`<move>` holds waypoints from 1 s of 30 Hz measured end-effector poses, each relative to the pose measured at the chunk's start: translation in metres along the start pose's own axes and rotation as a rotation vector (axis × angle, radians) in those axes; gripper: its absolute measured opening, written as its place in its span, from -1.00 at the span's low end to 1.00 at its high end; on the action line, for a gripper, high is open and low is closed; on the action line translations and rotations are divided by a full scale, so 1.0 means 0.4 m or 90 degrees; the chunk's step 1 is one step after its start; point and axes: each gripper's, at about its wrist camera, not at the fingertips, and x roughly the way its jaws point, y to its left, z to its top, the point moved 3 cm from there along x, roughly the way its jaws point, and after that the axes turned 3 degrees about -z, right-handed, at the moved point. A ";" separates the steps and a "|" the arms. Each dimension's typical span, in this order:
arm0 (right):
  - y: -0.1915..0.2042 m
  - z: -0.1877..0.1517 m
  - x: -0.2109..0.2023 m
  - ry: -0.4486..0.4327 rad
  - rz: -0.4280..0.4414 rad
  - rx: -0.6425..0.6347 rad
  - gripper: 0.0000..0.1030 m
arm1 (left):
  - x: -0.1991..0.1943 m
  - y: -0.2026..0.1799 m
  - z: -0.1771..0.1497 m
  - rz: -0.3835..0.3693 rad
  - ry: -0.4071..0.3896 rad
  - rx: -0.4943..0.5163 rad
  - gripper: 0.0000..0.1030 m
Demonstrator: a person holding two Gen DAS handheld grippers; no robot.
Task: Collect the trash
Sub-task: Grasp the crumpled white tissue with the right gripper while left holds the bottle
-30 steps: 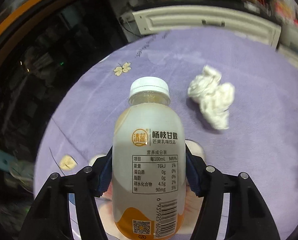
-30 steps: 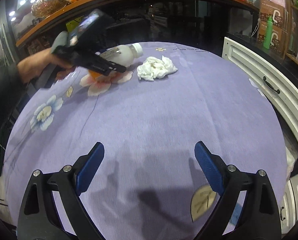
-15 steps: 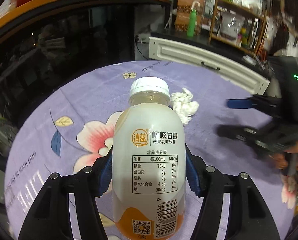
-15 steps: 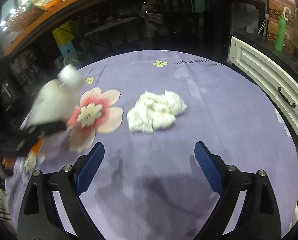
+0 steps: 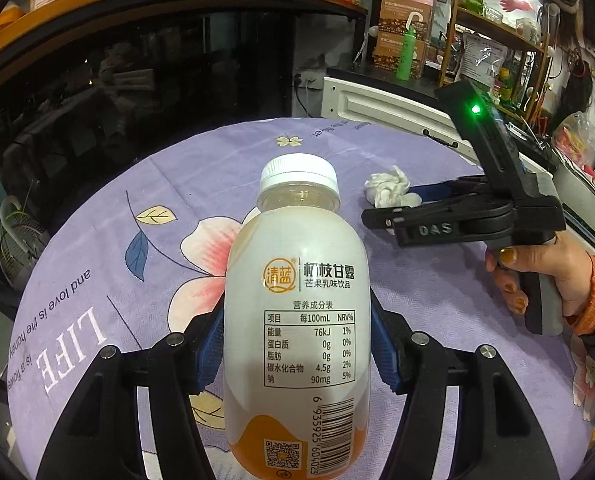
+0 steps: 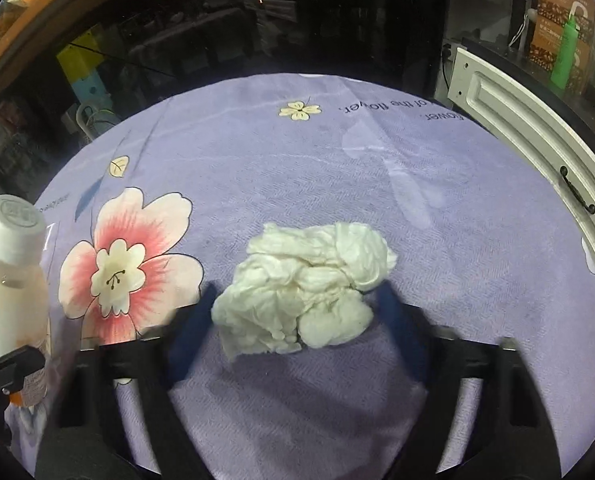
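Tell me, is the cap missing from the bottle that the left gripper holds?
No, the bottle clamped in the left gripper has its white cap screwed on top.

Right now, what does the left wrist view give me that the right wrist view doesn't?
Only the left wrist view: the bottle's label, the left gripper clamped on it, and the hand holding the right gripper.

Only the right wrist view: the right gripper closing around the tissue wad, pad contact blurred.

Both: bottle, wad, purple tablecloth.
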 end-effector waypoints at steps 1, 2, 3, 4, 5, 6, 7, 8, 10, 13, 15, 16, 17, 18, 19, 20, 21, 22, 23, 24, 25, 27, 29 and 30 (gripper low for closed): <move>-0.003 -0.002 -0.001 0.000 0.002 0.000 -0.03 | 0.000 -0.001 0.000 0.003 0.000 0.001 0.18; -0.006 -0.004 -0.008 -0.007 0.002 0.001 -0.08 | -0.002 -0.004 -0.002 0.003 0.000 0.003 0.18; -0.008 -0.005 -0.014 -0.013 0.002 0.002 -0.21 | -0.004 -0.009 -0.002 0.001 0.001 0.004 0.18; -0.011 -0.008 -0.026 -0.022 0.004 0.002 -0.34 | -0.006 -0.013 -0.003 0.001 0.000 0.006 0.18; -0.016 -0.011 -0.036 -0.026 0.006 0.003 -0.38 | -0.010 -0.019 -0.003 0.003 -0.003 0.008 0.19; -0.019 -0.016 -0.051 -0.032 0.011 0.006 -0.42 | -0.017 -0.025 -0.004 0.004 -0.008 0.009 0.18; -0.023 -0.020 -0.065 -0.037 0.016 0.009 -0.45 | -0.020 -0.030 -0.004 0.005 -0.010 0.007 0.18; -0.025 -0.029 -0.085 -0.042 0.022 0.012 -0.45 | -0.026 -0.037 -0.004 0.004 -0.011 0.004 0.18; -0.024 -0.046 -0.119 -0.051 0.027 0.009 -0.46 | -0.035 -0.054 -0.007 0.005 -0.010 0.004 0.18; -0.015 -0.080 -0.181 -0.069 0.033 -0.004 -0.47 | -0.058 -0.091 -0.018 0.013 -0.015 0.009 0.18; -0.012 -0.104 -0.225 -0.082 0.037 -0.009 -0.47 | -0.081 -0.121 -0.028 0.010 -0.021 0.008 0.18; -0.011 -0.116 -0.247 -0.088 0.039 -0.010 -0.48 | -0.090 -0.133 -0.034 0.009 -0.024 0.008 0.18; -0.011 -0.131 -0.270 -0.093 0.042 -0.012 -0.48 | -0.101 -0.147 -0.038 0.008 -0.028 0.007 0.18; -0.011 -0.152 -0.298 -0.096 0.047 -0.015 -0.48 | -0.116 -0.166 -0.046 0.007 -0.033 0.004 0.18; -0.010 -0.166 -0.311 -0.097 0.051 -0.017 -0.48 | -0.125 -0.180 -0.053 0.002 -0.035 0.003 0.18; -0.011 -0.183 -0.330 -0.099 0.052 -0.018 -0.48 | -0.136 -0.199 -0.062 -0.003 -0.036 0.003 0.18; -0.014 -0.205 -0.354 -0.104 0.052 -0.018 -0.48 | -0.142 -0.210 -0.069 -0.003 -0.037 0.003 0.18; -0.017 -0.227 -0.376 -0.108 0.051 -0.020 -0.48 | -0.150 -0.233 -0.080 -0.001 -0.035 0.009 0.18; -0.022 -0.249 -0.400 -0.113 0.049 -0.022 -0.48 | -0.157 -0.253 -0.092 0.001 -0.031 0.017 0.18; -0.027 -0.265 -0.417 -0.116 0.049 -0.021 -0.48 | -0.166 -0.273 -0.104 0.005 -0.029 0.026 0.18; -0.036 -0.289 -0.441 -0.120 0.049 -0.018 -0.48 | -0.173 -0.287 -0.112 0.004 -0.029 0.029 0.18; -0.052 -0.330 -0.480 -0.122 0.050 -0.012 -0.47 | -0.196 -0.324 -0.135 -0.015 -0.030 0.028 0.18; -0.073 -0.383 -0.527 -0.130 0.047 -0.006 -0.47 | -0.213 -0.356 -0.157 -0.027 -0.032 0.023 0.18; -0.084 -0.401 -0.542 -0.132 0.046 -0.005 -0.47 | -0.219 -0.371 -0.165 -0.031 -0.031 0.023 0.18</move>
